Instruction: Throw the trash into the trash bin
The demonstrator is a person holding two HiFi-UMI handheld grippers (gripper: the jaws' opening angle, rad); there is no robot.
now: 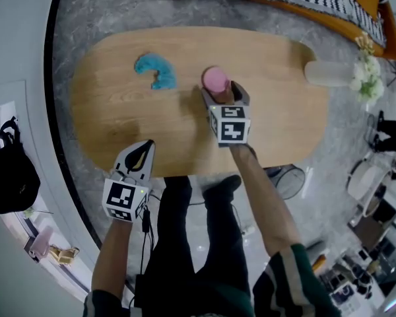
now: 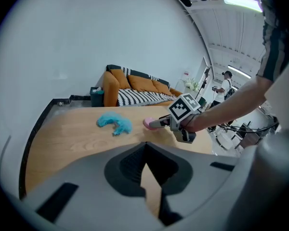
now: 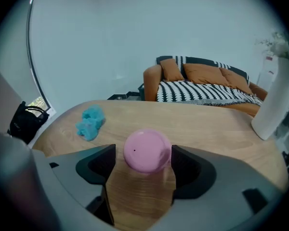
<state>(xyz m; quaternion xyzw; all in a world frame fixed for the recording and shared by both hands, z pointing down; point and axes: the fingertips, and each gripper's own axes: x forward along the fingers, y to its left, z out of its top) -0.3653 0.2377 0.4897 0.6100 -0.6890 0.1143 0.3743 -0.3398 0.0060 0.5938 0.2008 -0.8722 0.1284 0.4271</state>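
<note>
The right gripper (image 1: 222,91) reaches out over the oval wooden table (image 1: 119,121) with its claw spread wide, and a pink round object (image 1: 215,78) sits on the tabletop between the two jaws. The right gripper view shows this most clearly: the pink round object (image 3: 147,150) fills most of the gap, close against the jaw on that view's right, with a sliver of wood showing on the other side. Whether it touches that jaw I cannot tell. The left gripper (image 1: 146,146) hangs at the table's near edge. Its own view shows its jaws drawn together at the tips with nothing between them, only bare wood behind. A blue crumpled wad (image 1: 156,71) lies on the table, well apart from the pink object. The head view alone shows the person's legs below the table edge. The gripper views add an orange sofa (image 3: 202,78) with a striped throw, and the left gripper view alone catches a person (image 2: 226,86) standing far behind. A white vase (image 1: 327,72) stands on the table's right end.
</note>
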